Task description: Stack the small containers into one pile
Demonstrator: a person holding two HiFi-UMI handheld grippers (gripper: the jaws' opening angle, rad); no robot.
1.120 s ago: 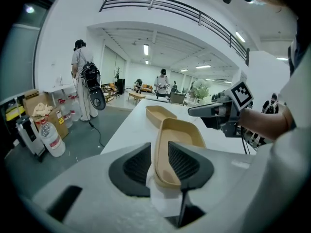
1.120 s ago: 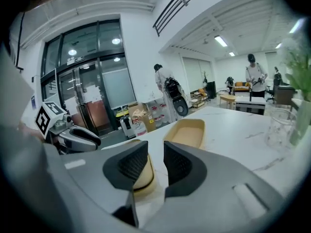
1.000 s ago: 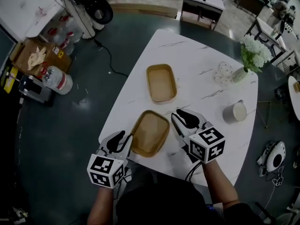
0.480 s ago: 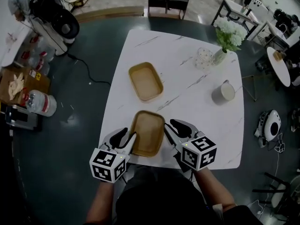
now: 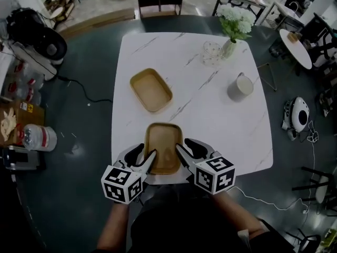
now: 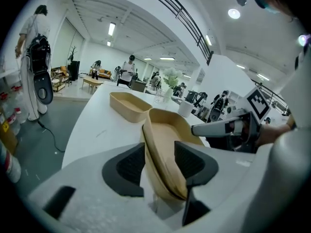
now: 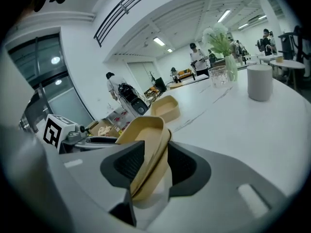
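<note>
A shallow tan container [image 5: 163, 147] sits at the near edge of a white marble-patterned table [image 5: 210, 120], its long side running away from the person, flanked on both sides by hand-held grippers. The left gripper [image 5: 145, 156] straddles the container's left wall near its closest corner, and the right gripper [image 5: 188, 149] straddles the right wall opposite. Both sets of jaws have just been opening: each gripper view shows the thin wall standing between the pads with slack around it rather than pinched, so neither claw is clamped on it. Both forearms reach in from the bottom of the head view, angling inward, with the grippers tipped forward and down toward the tabletop and their marker cubes riding nearest the person's body. A second, matching container [image 5: 151, 90] lies well apart farther up the table, turned at a slant and not yet joined with the first. Beyond it, toward the far right, stand a pale mug [image 5: 240, 87], a clear dotted glass [image 5: 211, 52] and a vase of white flowers [image 5: 234, 22].
</note>
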